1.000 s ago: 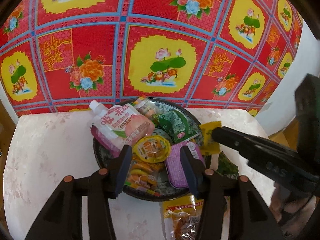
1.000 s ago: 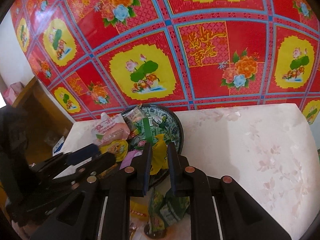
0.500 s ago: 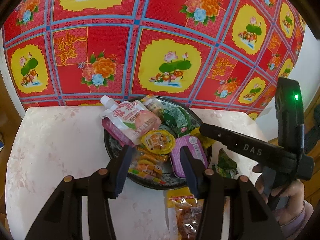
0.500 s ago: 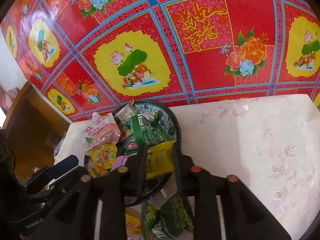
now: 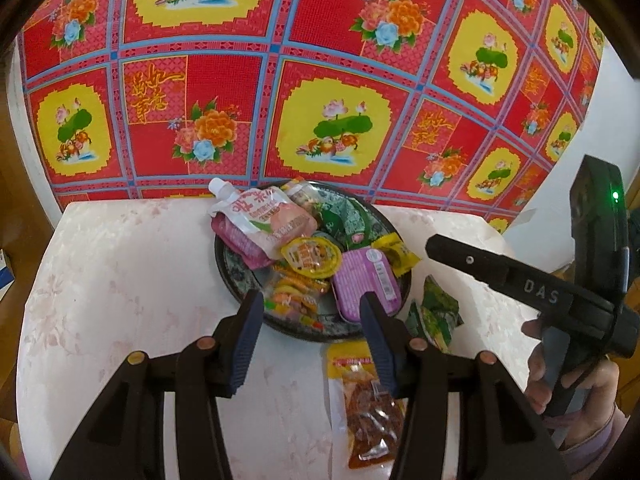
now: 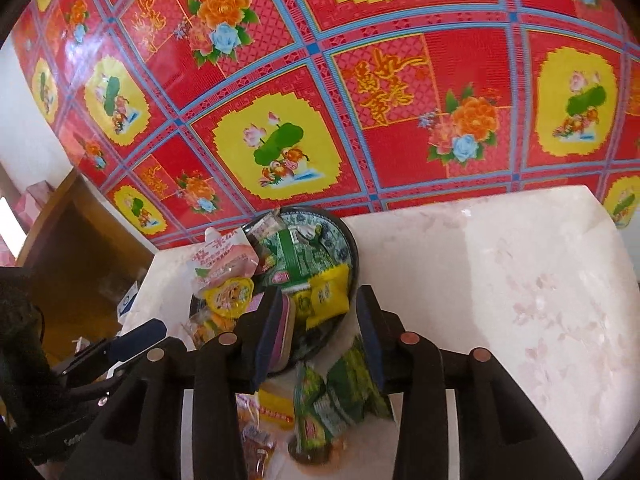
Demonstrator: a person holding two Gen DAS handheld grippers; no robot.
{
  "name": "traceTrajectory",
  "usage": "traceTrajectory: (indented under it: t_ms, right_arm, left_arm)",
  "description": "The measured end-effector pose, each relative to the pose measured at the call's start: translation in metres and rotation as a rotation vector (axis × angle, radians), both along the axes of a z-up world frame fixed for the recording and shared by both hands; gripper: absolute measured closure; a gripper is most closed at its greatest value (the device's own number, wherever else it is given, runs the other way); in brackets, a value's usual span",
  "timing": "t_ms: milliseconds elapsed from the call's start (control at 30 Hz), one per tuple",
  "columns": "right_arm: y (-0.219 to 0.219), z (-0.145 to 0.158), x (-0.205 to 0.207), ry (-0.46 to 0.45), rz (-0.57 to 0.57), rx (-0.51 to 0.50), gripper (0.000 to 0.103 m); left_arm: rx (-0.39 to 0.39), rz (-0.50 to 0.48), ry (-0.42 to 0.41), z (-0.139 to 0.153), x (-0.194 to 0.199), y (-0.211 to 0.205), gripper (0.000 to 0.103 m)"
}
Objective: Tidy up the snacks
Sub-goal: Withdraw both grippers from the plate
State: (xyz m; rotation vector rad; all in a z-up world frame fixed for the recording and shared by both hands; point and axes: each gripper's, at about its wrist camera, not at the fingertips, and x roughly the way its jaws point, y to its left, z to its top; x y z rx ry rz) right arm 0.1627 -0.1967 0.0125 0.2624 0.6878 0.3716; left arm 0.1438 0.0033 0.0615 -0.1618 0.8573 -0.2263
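Note:
A dark patterned plate on the white table holds several snacks: a pink drink pouch, a yellow jelly cup, a purple pack, green packets and a yellow packet lying on its right rim. My left gripper is open and empty just in front of the plate. My right gripper is open and empty; the yellow packet lies on the plate rim just beyond its fingertips. The right gripper also shows at the right of the left wrist view.
On the table in front of the plate lie a green packet and a clear orange-brown snack bag. A red and yellow flowered cloth hangs behind. A wooden shelf stands to the left.
My right gripper has opened and let go of the yellow packet, which now rests on the plate's rim. Both grippers have drawn back from the plate.

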Motion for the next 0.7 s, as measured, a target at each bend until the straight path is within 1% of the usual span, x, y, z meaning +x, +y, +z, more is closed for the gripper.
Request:
traceTrajectory:
  t_ms: [300, 700]
  right_arm:
    - [-0.011, -0.001, -0.029, 0.0, -0.024, 0.005, 0.063]
    - [-0.017, -0.006, -0.059, 0.008, -0.04, -0.014, 0.063]
  left_arm:
    - [0.005, -0.023, 0.02, -0.001, -0.019, -0.005, 0.05]
    - [-0.003, -0.056, 0.083, -0.015, -0.038, -0.014, 0.05]
